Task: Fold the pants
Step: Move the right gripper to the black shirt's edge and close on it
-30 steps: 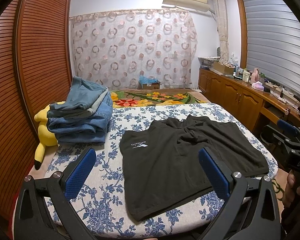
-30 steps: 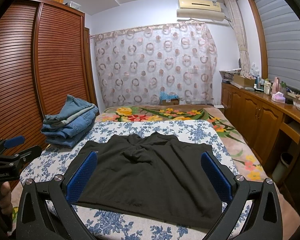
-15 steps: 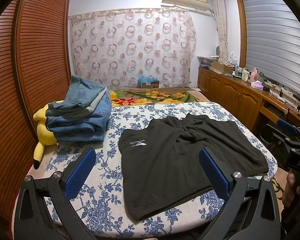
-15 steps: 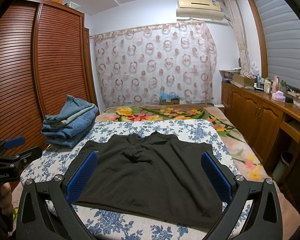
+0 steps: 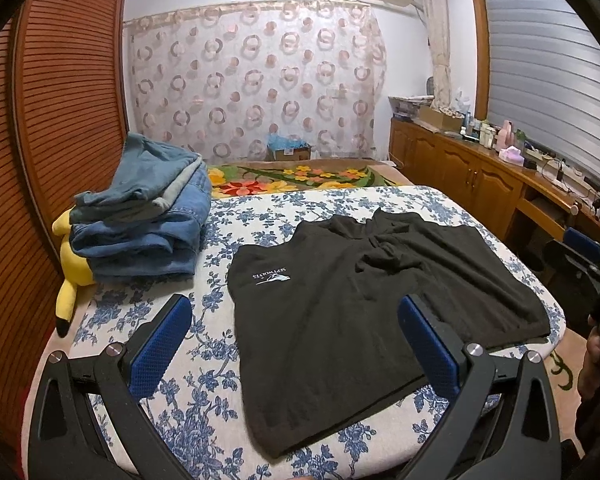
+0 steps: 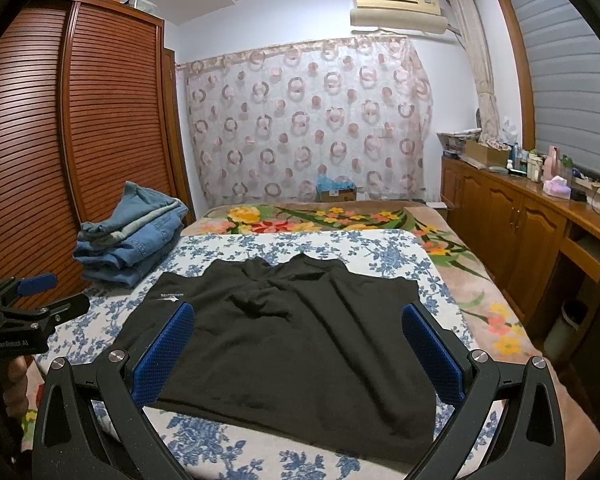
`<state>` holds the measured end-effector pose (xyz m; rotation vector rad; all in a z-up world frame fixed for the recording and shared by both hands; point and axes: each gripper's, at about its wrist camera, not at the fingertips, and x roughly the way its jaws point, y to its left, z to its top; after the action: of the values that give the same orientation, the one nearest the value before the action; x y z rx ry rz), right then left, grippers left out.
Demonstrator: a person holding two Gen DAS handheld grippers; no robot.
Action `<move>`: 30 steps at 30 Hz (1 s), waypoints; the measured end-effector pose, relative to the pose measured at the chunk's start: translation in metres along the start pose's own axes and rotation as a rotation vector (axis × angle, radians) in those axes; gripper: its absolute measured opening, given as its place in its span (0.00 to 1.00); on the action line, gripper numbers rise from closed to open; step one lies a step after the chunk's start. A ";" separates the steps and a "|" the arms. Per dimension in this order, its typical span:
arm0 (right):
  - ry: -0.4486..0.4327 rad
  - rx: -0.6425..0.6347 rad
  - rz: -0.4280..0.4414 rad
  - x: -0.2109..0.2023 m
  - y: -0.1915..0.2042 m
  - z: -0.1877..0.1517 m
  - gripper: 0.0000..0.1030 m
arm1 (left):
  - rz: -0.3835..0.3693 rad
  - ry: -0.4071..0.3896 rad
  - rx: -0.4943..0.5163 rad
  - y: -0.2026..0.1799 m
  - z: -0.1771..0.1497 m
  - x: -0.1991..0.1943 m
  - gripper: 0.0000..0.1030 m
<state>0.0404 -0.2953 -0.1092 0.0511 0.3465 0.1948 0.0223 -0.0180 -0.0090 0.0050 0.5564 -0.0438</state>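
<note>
Both hand-held grippers, left hand-held gripper [image 5: 296,344] and right hand-held gripper [image 6: 296,348], hang spread apart above flat black pants [image 5: 360,308].

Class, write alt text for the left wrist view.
Black shorts lie spread flat on a blue-flowered bed cover, framed by the open left hand-held gripper. Folded jeans are stacked at the left beside a yellow plush toy.

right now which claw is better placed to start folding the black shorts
Probably the right claw: it hangs open over the black shorts, both pads framing the near hem. The left claw, also open, sits off toward the left edge, one pad over bare floral sheet.
</note>
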 end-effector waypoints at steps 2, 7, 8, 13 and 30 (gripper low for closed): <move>0.007 0.001 -0.005 0.002 0.000 -0.001 1.00 | -0.009 0.010 0.011 -0.001 0.000 0.006 1.00; 0.027 -0.004 -0.020 0.006 -0.001 0.001 1.00 | -0.039 0.029 0.030 -0.004 0.001 0.019 1.00; 0.032 -0.006 -0.025 0.007 -0.002 0.001 1.00 | -0.043 0.032 0.035 -0.005 0.001 0.021 1.00; 0.048 0.001 -0.038 0.007 -0.004 0.005 1.00 | -0.069 0.048 0.056 -0.011 0.003 0.032 1.00; 0.128 -0.048 -0.048 0.018 -0.012 0.016 0.92 | -0.172 0.134 0.111 -0.027 0.003 0.071 1.00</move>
<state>0.0643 -0.3035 -0.1006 -0.0173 0.4703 0.1590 0.0827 -0.0478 -0.0435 0.0689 0.6867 -0.2437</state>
